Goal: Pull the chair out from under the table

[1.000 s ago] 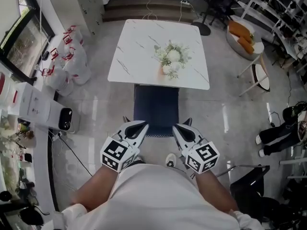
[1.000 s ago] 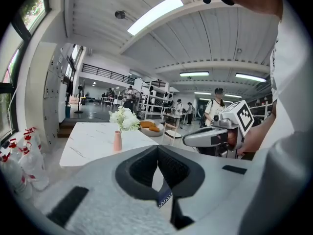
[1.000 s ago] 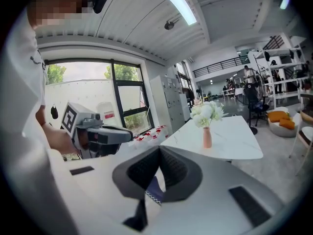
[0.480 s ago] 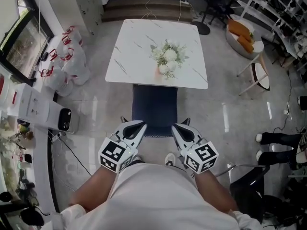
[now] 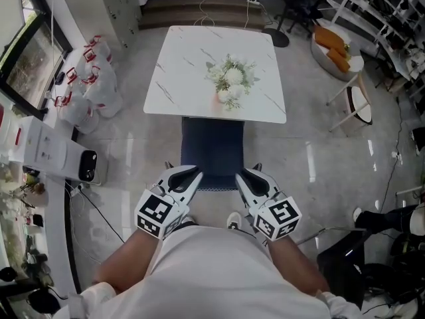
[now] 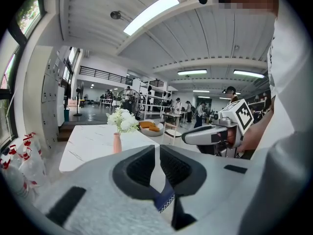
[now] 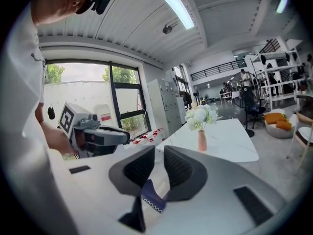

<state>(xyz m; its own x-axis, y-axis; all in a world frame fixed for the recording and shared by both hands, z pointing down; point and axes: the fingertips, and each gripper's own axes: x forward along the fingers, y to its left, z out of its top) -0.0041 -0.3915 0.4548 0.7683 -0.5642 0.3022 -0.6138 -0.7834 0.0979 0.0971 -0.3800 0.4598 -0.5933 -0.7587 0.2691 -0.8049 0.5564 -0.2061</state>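
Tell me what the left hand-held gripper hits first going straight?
Probably the blue chair, right at its tips; depth is unclear. The left hand-held gripper has just been opening, chair fabric showing between its jaws.

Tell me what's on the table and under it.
On top: a vase of white flowers. The blue chair runs under the table; its far part is covered.

Glossy pale floor (image 5: 133, 145), big window (image 7: 124, 94), ceiling striplights (image 6: 149, 14).

Table (image 5: 186, 78): was white, marbled.
Table load: pink vase (image 5: 223, 98) with white flowers stood upright.
Floor (image 5: 143, 155): was glossy grey.
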